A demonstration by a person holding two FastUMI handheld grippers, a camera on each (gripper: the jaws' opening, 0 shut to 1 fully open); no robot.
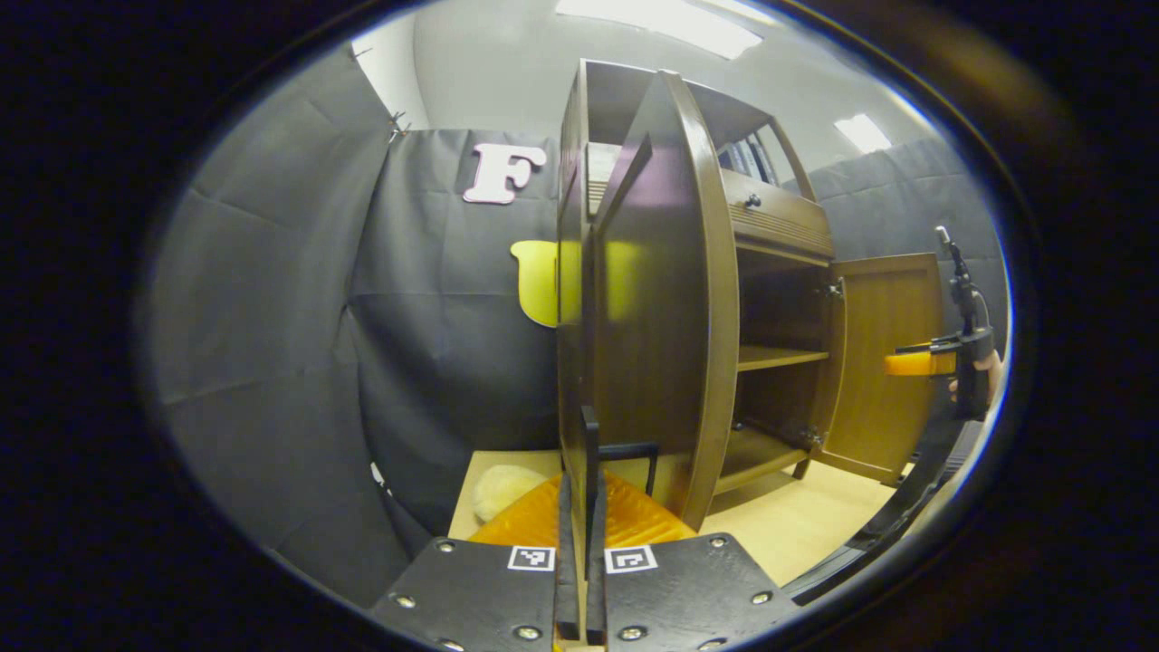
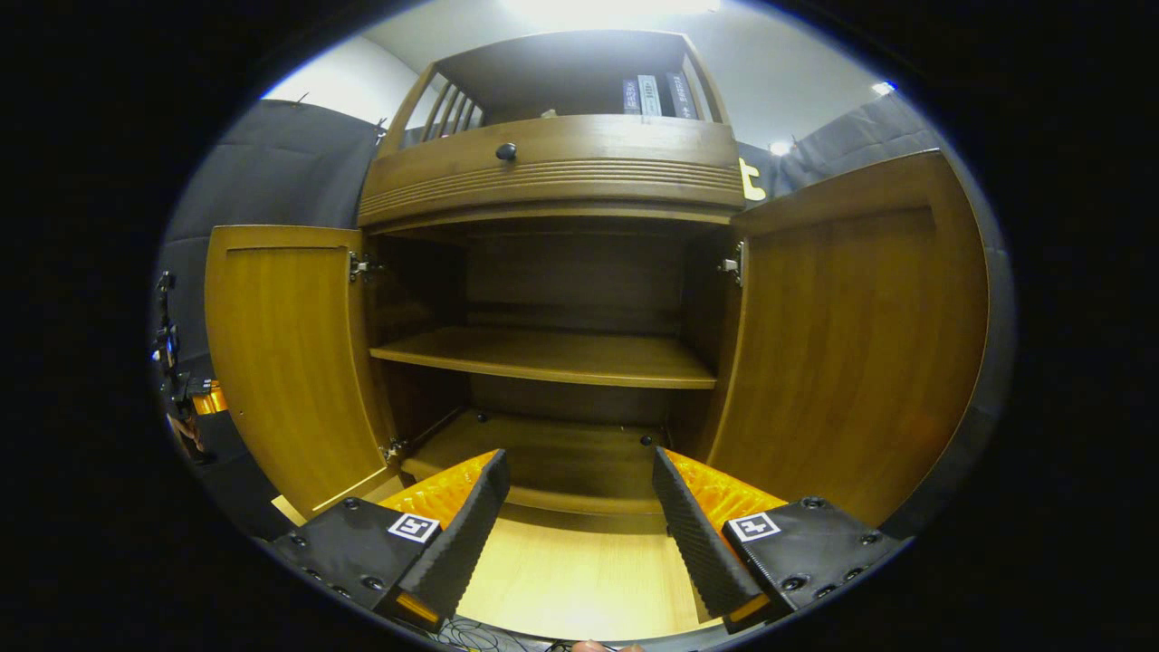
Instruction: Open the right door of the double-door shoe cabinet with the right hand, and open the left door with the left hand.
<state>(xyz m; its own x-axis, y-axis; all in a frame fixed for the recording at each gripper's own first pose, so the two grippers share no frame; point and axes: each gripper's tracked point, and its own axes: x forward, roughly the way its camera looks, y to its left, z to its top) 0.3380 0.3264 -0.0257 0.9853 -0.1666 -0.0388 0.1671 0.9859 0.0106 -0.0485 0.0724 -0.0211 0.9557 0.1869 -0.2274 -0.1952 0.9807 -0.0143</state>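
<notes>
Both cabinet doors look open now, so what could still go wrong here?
The left gripper looks clamped on the left door's handle; pulling away before opening could yank the left door or strain its hinges. The right door, with the open right gripper clear of it, might drift back.

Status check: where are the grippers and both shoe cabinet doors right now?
Left gripper shut on left door handle, left door swung wide. Right gripper open, facing the cabinet, holding nothing. Right door open. Shelves bare, nothing blocking.

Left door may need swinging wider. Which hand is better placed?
Left. The left gripper has its jaws closed on the left door edge; the right gripper is open, off both doors.
</notes>
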